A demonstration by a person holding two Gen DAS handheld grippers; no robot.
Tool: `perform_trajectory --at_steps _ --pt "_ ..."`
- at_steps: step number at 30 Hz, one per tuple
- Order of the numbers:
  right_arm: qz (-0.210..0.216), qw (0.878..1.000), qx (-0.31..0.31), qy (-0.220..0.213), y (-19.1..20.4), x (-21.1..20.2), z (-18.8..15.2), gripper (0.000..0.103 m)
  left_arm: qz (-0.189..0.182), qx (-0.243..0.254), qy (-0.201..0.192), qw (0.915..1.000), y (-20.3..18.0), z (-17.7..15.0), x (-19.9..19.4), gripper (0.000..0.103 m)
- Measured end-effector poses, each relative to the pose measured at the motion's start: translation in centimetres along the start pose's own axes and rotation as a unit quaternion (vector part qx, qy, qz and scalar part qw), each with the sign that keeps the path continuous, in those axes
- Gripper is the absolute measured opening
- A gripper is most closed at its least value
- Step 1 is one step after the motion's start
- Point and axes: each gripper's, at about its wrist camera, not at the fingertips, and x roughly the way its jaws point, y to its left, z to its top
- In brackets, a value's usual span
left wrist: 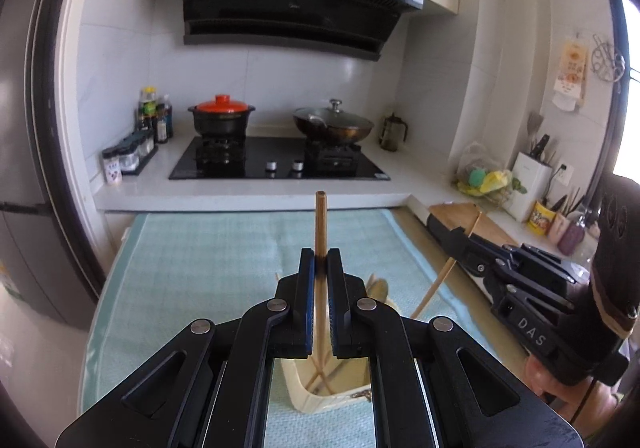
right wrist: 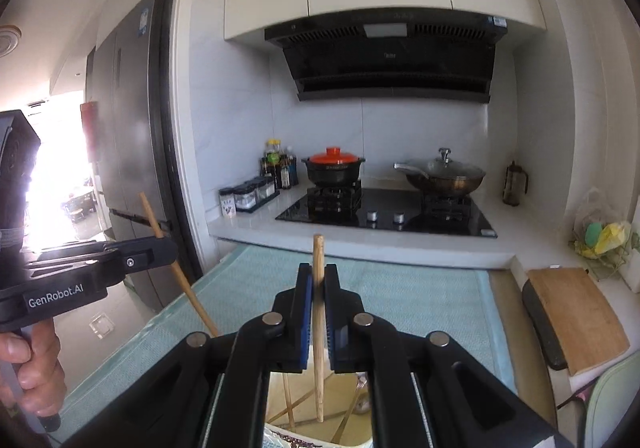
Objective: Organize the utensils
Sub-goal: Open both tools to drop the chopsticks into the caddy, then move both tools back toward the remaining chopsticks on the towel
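Below my left gripper [left wrist: 320, 260] sits a cream tray [left wrist: 298, 394] on the teal mat [left wrist: 208, 260], holding crossed chopsticks and what may be a spoon; my gripper bodies hide most of it. Each gripper is clamped on one wooden chopstick: the left chopstick [left wrist: 320, 220] and the right chopstick [right wrist: 318, 260] both stand above the tray. My right gripper [right wrist: 318, 280] covers the tray's far end.
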Motion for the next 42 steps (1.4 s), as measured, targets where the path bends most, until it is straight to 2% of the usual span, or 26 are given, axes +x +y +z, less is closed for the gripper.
perform_trajectory --at_steps 5,9,10,11,12,13,15,16,21,23,26,29,34,37,42 --pt "0.003 0.997 0.006 0.08 -0.4 5.1 -3.8 0.006 0.014 0.004 0.057 0.9982 -0.2 -2.6 4.7 0.004" --pt "0.005 0.994 0.016 0.11 -0.8 7.3 -5.3 0.007 0.028 0.013 0.088 0.9957 -0.7 -4.1 7.3 0.005" --pt "0.007 0.993 0.023 0.118 -1.0 7.7 -5.4 0.013 0.032 0.013 0.096 0.9948 -0.8 -4.2 7.5 0.007" --pt "0.004 0.992 0.027 0.12 -1.1 7.8 -5.3 0.031 0.035 0.012 0.101 0.9942 -0.8 -4.3 7.5 0.01" --pt "0.001 0.993 0.031 0.116 -1.3 7.5 -5.1 0.041 0.038 0.011 0.103 0.9939 -0.9 -4.2 7.2 0.024" --pt "-0.003 0.994 0.033 0.105 -1.4 7.0 -4.7 0.053 0.041 0.012 0.097 0.9943 -0.9 -4.0 6.6 0.049" --pt "-0.01 0.996 0.032 0.078 -1.6 5.2 -3.7 0.054 0.056 0.019 0.063 0.9963 -0.7 -3.6 4.2 0.076" --pt "-0.013 0.997 0.029 0.069 -1.6 4.3 -3.2 0.054 0.062 0.024 0.046 0.9967 -0.5 -3.5 2.8 0.082" --pt "-0.039 0.999 0.005 0.029 -1.1 -2.0 -2.4 0.058 0.07 0.051 0.021 0.9961 0.6 -4.5 -4.1 0.088" --pt "-0.041 0.999 -0.008 0.016 -0.6 -5.1 -3.3 0.067 0.073 0.064 0.015 0.9951 1.0 -6.1 -7.1 0.093" --pt "-0.043 0.999 -0.03 0.007 0.7 -9.8 -6.3 0.076 0.089 0.085 0.01 0.9924 1.3 -9.8 -11.4 0.096" --pt "-0.048 0.998 -0.046 0.01 2.2 -13.5 -10.3 0.078 0.101 0.088 0.009 0.9909 1.1 -13.8 -14.5 0.097" --pt "-0.063 0.996 -0.056 0.031 5.3 -17.3 -16.7 0.078 0.096 0.056 0.009 0.9938 0.3 -19.4 -17.1 0.097" --pt "-0.065 0.997 -0.03 0.042 6.1 -18.7 -19.5 0.078 0.098 0.033 0.0 0.9946 -0.3 -21.8 -18.1 0.097" --pt "-0.077 0.994 -0.007 0.076 7.1 -19.9 -22.9 0.078 0.063 -0.005 0.011 0.998 -0.4 -24.2 -18.8 0.097"
